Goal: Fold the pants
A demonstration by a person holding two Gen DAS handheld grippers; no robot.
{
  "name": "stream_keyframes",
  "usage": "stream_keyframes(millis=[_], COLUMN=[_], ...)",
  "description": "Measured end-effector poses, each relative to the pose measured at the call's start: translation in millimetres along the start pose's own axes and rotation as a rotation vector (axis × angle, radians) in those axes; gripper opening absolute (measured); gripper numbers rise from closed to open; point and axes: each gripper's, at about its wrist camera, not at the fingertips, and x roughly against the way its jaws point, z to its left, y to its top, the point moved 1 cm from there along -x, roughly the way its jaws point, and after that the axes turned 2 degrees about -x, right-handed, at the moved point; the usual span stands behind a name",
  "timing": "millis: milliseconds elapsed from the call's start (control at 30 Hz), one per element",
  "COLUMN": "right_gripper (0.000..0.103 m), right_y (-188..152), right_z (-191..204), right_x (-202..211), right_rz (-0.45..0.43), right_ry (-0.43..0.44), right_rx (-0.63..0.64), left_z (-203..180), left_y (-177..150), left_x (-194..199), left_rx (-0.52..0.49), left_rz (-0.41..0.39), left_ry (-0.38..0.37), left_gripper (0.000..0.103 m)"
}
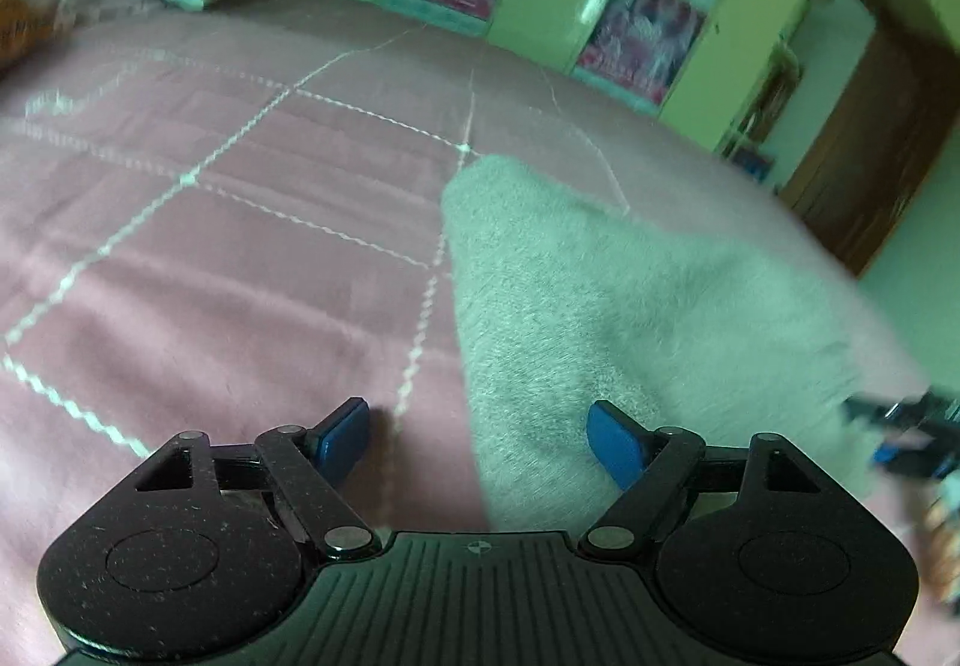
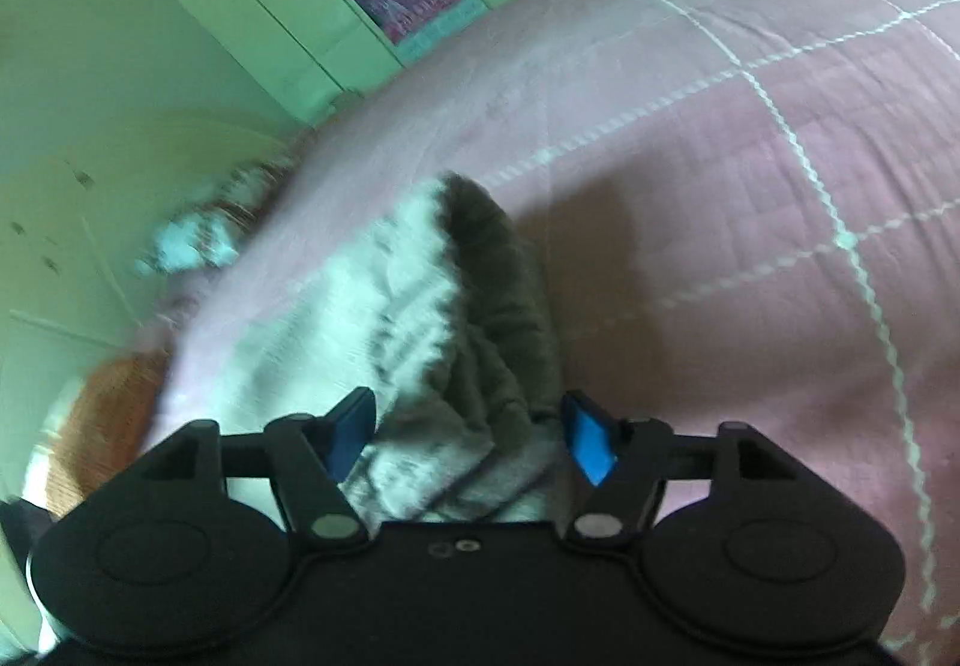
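left gripper [image 1: 477,441]: fingers apart, nothing clamped | pants [image 1: 600,318]: grey, fuzzy, on pink bedspread [image 1: 210,276], running toward 12 o'clock | right gripper [image 2: 471,435]: fingers apart, cloth bunched between, seemingly unpinched | advice: pinch matching corners, lift evenly, fold flat.

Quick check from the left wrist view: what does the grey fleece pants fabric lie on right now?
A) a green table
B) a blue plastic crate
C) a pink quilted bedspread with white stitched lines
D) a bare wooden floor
C: in the left wrist view the grey pants lie spread on the pink quilted bedspread, whose white stitched lines run alongside them.
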Motion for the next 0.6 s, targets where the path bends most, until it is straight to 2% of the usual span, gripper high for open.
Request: stream_keyframes(millis=[67, 100, 167, 200, 267, 333, 400, 467, 600], right_gripper=[0.064, 0.064, 0.063, 0.073, 0.08, 0.086, 0.093, 0.094, 0.097], right_y=[-2, -2, -7, -9, -23, -43, -69, -94, -148], right_z=[-5, -3, 10, 13, 20, 27, 38, 52, 91], right_x=[9, 19, 53, 68, 103, 134, 164, 186, 240], right_rz=[0.001, -0.007, -0.088, -0.119, -0.153, -0.158, -0.158, -0.155, -0.259], right_ry=[0.016, 0.024, 0.058, 0.066, 0.032, 0.014, -0.013, -0.029, -0.049], right_rx=[-0.051, -0.057, 0.011, 0.035, 0.087, 0.14, 0.169, 0.208, 0.264], left_z=[4, 2, 1, -2, -11, -16, -24, -38, -70], left_y=[4, 5, -7, -11, -24, -36, -50, -72, -110], left_x=[12, 26, 59, 74, 106, 137, 171, 205, 275], left_rx=[0.022, 0.006, -0.059, -0.101, -0.164, -0.174, -0.172, -0.177, -0.212], left_rz=[-0.014, -0.046, -0.101, -0.115, -0.132, -0.128, -0.128, -0.13, -0.14], left_ry=[0.004, 0.014, 0.032, 0.061, 0.109, 0.135, 0.146, 0.149, 0.123], left_gripper=[0.08, 0.08, 0.08, 0.08, 0.08, 0.081, 0.096, 0.099, 0.103])
